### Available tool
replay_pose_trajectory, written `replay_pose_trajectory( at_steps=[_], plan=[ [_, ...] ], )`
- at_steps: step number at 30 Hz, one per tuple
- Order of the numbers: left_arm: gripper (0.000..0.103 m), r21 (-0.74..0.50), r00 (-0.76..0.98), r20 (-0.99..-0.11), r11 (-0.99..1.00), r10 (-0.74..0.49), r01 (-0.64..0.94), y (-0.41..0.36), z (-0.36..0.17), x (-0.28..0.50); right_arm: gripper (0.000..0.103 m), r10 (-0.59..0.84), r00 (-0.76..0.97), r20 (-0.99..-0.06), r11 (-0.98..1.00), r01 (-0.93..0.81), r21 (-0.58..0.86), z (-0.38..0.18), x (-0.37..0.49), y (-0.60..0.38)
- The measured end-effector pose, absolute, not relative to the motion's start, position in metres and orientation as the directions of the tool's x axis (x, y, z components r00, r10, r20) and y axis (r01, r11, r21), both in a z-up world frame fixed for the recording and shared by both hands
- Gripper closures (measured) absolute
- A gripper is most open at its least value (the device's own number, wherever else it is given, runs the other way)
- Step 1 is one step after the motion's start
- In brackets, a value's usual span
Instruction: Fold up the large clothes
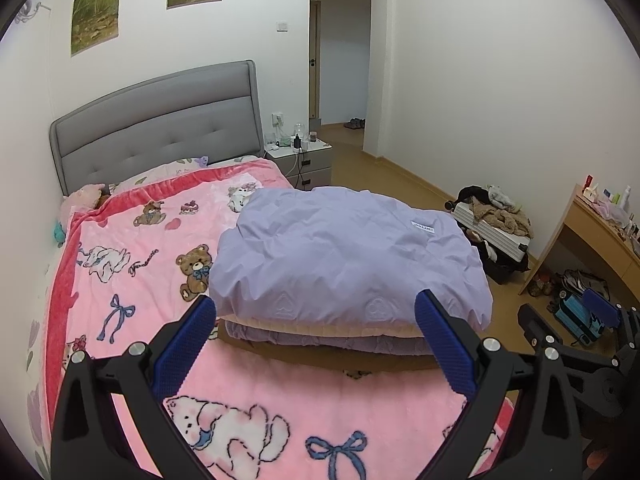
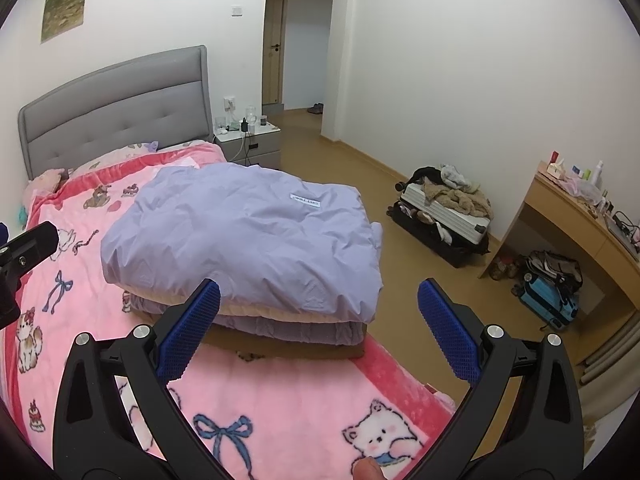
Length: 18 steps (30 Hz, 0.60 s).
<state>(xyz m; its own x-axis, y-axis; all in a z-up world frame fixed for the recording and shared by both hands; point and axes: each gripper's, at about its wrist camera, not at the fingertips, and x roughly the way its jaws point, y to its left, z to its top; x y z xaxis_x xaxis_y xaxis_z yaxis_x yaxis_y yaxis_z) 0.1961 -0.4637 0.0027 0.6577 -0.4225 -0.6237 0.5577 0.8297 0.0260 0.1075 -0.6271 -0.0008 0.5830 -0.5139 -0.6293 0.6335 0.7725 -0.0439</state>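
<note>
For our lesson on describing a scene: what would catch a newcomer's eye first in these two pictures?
First, the folded lavender jacket topping a neat stack of clothes on the pink cartoon blanket, near the bed's right edge. Next, the open left gripper and open right gripper, both empty, in front of the stack. Beyond the bed, an open suitcase heaped with clothes lies on the floor by the wall.

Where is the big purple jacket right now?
The purple jacket lies folded on the pink blanket, atop a small pile at the bed's right edge, just ahead of both open grippers in both views.
</note>
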Motion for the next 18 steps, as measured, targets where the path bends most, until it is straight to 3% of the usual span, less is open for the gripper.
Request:
replay_pose_trajectory(
  at_steps=[18],
  plan=[
    [0.005,0.035,0.663,-0.618,0.828,-0.422,0.559,-0.4635,0.0023,0.1891,0.008,-0.501,0.599,-0.624,0.777,0.629,-0.02,0.0066,0.1024,-0.6183]
  ],
)
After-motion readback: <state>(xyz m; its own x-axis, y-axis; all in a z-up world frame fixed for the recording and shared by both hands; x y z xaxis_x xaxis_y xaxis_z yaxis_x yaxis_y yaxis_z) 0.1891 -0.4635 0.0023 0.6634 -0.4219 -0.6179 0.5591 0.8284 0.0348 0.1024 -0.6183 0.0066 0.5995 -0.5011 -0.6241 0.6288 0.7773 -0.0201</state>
